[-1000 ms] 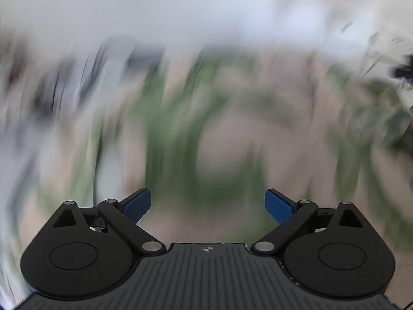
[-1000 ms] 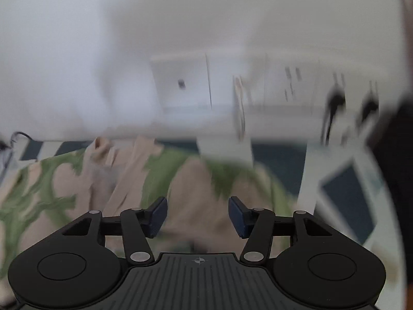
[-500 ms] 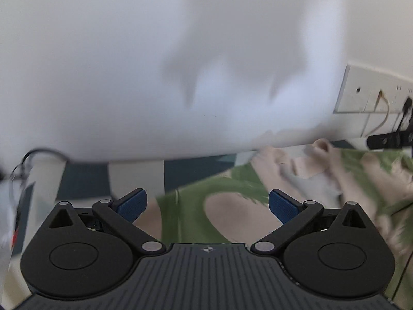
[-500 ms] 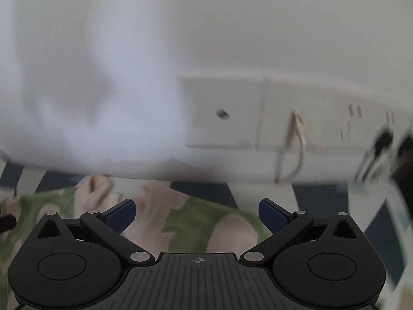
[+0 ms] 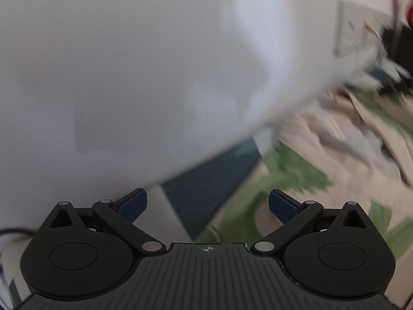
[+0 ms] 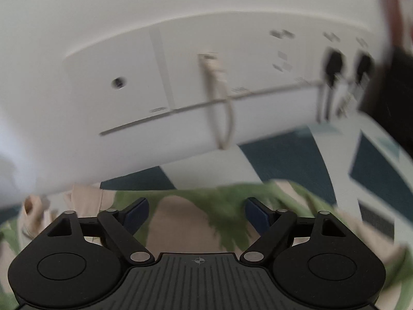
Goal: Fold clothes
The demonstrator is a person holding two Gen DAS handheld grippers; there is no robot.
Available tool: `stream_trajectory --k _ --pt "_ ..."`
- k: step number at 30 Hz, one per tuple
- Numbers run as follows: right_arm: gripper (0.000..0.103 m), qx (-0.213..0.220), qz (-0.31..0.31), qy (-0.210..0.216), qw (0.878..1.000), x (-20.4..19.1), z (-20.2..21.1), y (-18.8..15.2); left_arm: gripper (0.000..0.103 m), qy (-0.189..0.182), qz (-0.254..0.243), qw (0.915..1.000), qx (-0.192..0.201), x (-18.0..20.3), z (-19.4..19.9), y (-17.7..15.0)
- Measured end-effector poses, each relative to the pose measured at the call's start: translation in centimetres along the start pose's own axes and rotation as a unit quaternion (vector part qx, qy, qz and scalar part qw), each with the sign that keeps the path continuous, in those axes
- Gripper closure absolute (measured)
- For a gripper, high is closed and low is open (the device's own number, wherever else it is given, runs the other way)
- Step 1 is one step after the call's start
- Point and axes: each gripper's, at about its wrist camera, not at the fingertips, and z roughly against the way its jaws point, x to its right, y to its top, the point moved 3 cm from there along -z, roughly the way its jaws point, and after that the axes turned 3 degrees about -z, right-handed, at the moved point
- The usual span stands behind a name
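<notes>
The right gripper (image 6: 197, 213) gapes empty over the green-and-beige garment (image 6: 227, 214); a white socket panel (image 6: 206, 77) sits at twelve o'clock.

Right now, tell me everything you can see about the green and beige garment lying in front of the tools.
The garment is soft, thin-looking cloth, beige with large green leaf-like shapes. It lies crumpled and unfolded on a surface patterned in dark blue and white, near a white wall. In the left wrist view it spreads to the right, with a hemmed edge near the camera and bunched pale folds farther back. Motion blur hides finer detail. Both the left tool and right tool are open above it, gripping nothing.
</notes>
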Motion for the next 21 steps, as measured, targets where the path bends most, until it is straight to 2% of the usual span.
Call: stream_trajectory --k 2,4,5,6,7,8,9,11,15,18,21 --pt "0.013 -0.007 0.045 -0.001 0.999 -1.4 -0.9 0.5 0.002 -0.017 -0.011 0.9998 -0.003 0.7 -0.1 0.0" --pt "0.012 -0.028 0.069 0.007 0.997 -2.0 -1.8 0.7 0.013 -0.036 -0.003 0.9994 -0.003 1.2 0.1 -0.1" --pt "0.02 -0.038 0.076 0.008 0.996 -2.2 -2.2 0.7 0.026 -0.042 0.004 0.9991 -0.002 1.4 0.1 -0.1" --pt "0.025 -0.037 0.073 0.002 0.997 -2.0 -2.4 0.6 0.043 -0.035 0.003 0.9994 -0.001 1.5 0.1 -0.1" --pt "0.035 -0.036 0.069 -0.003 0.997 -1.8 -2.5 0.6 0.054 -0.028 0.002 0.9996 -0.001 1.7 0.0 -0.2" --pt "0.054 -0.032 0.065 -0.01 0.997 -1.6 -2.6 0.5 0.074 -0.021 0.001 0.9998 0.0 1.8 0.0 -0.2" --pt "0.062 -0.021 0.056 -0.021 0.998 -1.2 -2.5 0.5 0.091 -0.013 0.0 0.9999 0.0 1.9 -0.1 -0.2" --pt "0.098 -0.01 0.04 -0.039 0.998 -0.4 -2.3 0.6 0.093 0.001 -0.001 1.0 0.002 2.2 -0.2 -0.2" --pt "0.1 0.003 -0.011 -0.09 0.996 2.4 -1.7 0.5 0.093 0.025 0.002 0.9997 0.003 2.6 -0.4 -0.3" --pt "0.1 0.014 -0.023 -0.14 0.99 3.9 -0.8 -0.1 0.093 0.033 0.014 0.9994 0.002 2.4 -0.5 -0.4" --pt "0.099 0.019 -0.033 -0.168 0.985 5.8 -0.2 -0.9 0.092 0.037 0.012 0.9992 0.005 2.5 -0.7 -0.4"
